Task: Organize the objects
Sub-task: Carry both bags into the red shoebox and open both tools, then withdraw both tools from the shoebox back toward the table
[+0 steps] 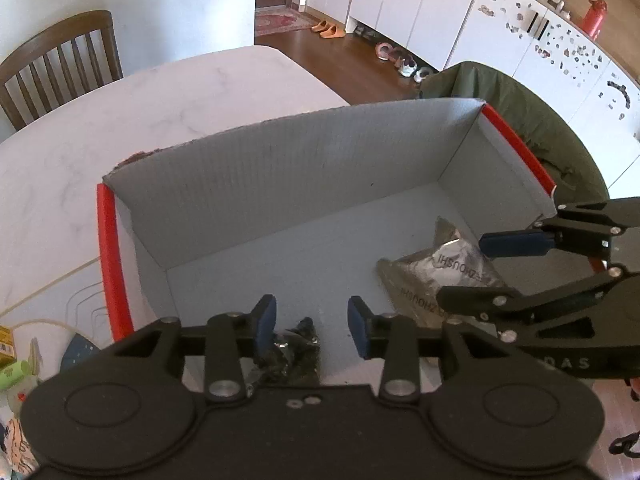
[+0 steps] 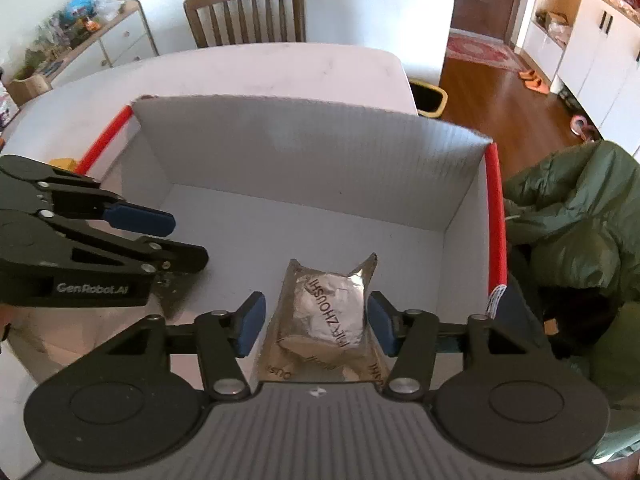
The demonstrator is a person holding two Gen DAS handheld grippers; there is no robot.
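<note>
Hovering Over an Open Box

Hanging over the near edge of the box, both grippers have their jaws spread and hold nothing. Between the blue pads of the left gripper lies a small black crinkled bag on the box floor, close to the near wall; whether the pads touch it cannot be told. The right gripper straddles a silver foil pouch printed with dark letters, a pad on either side with a gap to the left pad; the right pad sits just beside the foil. In the left wrist view the pouch lies toward the box's near right corner, with the right gripper above it.

The box is white inside, with red strips along its left and right rims, and its floor is otherwise bare. It stands on a pale marble-look table. Near the table's left edge sit a few small packages, blurred. A green jacket is draped just beyond the box's right side. A wooden chair stands at the table's far edge.
</note>
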